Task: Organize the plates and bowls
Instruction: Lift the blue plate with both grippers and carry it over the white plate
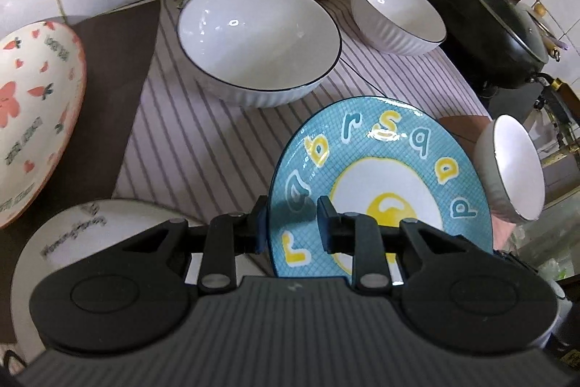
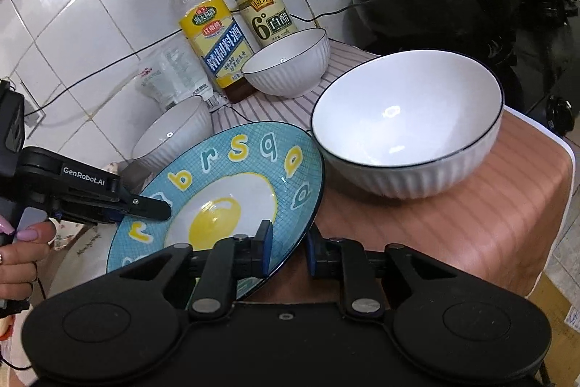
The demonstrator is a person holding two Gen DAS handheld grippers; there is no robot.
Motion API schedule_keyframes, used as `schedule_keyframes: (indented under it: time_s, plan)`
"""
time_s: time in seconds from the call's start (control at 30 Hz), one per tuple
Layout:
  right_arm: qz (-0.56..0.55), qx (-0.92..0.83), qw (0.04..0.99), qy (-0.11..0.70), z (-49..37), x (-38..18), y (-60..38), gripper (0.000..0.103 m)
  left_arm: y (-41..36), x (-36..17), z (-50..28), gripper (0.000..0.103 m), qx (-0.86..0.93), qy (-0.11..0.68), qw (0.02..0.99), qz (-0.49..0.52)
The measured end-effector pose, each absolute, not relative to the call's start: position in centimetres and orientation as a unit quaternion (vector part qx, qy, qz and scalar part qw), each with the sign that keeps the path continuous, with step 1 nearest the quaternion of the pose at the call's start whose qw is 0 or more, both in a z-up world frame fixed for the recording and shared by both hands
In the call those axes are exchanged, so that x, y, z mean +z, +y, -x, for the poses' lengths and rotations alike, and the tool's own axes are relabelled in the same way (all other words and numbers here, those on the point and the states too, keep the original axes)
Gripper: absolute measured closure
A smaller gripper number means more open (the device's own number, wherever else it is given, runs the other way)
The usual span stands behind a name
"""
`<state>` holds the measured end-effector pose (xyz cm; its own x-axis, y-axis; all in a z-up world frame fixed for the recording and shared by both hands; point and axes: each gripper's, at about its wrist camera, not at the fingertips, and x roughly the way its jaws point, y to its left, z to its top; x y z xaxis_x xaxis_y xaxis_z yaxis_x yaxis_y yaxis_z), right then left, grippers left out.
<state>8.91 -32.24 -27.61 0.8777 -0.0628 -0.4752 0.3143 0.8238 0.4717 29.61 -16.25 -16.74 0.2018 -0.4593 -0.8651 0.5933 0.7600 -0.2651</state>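
The blue plate (image 2: 224, 191), gripped at its rim by both tools, bears raised letters around its border reading "r", "b", "r", "s", "q", "a", "p"; the left tool (image 2: 145, 209), seen off to the side from the right wrist view, carries "GenRobot.AI" in white on its black arm; beyond the plate, the pale-labelled bottle (image 2: 261, 9) shows a large "6°"; the yellow-labelled bottle (image 2: 214, 38) beside it has Chinese characters on a blue band; its small print is unreadable.
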Motion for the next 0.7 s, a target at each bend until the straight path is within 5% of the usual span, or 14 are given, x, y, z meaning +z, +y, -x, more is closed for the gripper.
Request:
schedule_keyframes:
  time_s: [0.7]
  plan:
    - [-0.224, 0.000, 0.953, 0.204, -6.4, -19.9, -25.2, 0.080, -3.2, -11.0, -23.5, 0.077, -0.268, 0.511, 0.816, 0.029]
